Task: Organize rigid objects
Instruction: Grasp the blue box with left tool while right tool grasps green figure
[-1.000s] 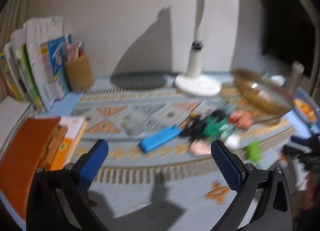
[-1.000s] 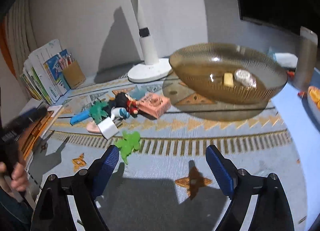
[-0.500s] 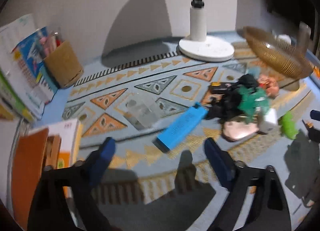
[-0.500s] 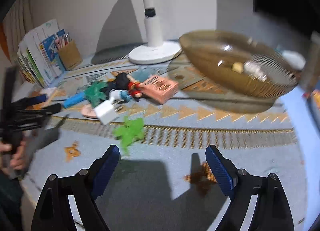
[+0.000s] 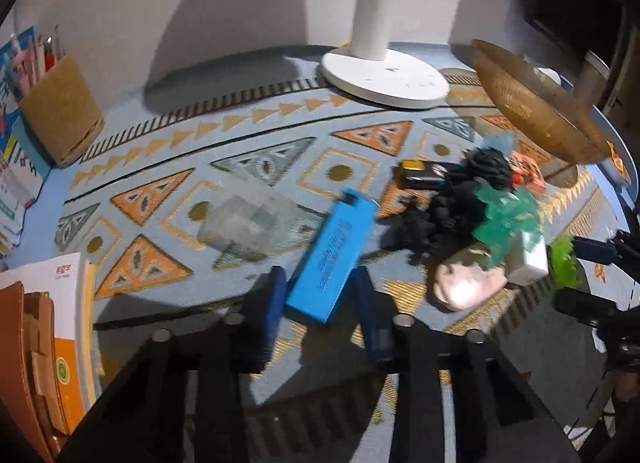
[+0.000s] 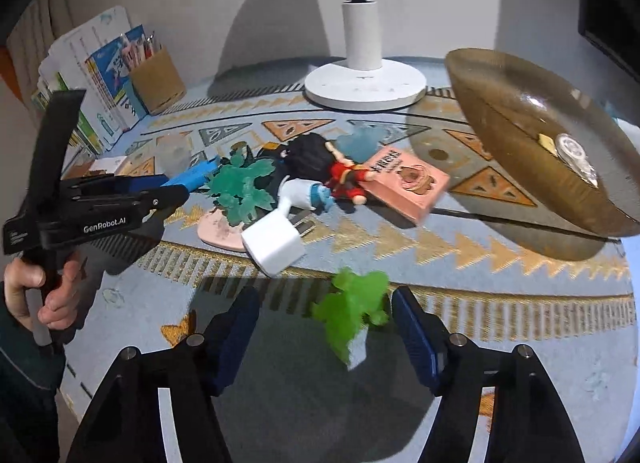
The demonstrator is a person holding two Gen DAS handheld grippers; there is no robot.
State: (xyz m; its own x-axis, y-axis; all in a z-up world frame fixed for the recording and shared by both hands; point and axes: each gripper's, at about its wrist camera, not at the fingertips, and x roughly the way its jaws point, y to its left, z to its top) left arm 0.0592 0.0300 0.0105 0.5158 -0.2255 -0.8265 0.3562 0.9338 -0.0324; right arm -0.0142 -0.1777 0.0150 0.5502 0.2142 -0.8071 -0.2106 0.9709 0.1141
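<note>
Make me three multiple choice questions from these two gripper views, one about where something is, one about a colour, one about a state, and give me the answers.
1. Where is the blue bar? A in the bowl; B between the left gripper fingers; C on the lamp base.
2. What colour is the toy between the right gripper fingers? A red; B bright green; C white.
3. How does the amber bowl sit? A level; B tilted; C upside down.

Answers: B, its near end lies between the pads; B, the green toy shows there; B, one rim rides higher.

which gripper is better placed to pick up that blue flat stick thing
Left. The left gripper already has its open fingers on either side of the blue stick's near end. The right gripper is open around the green toy.
</note>
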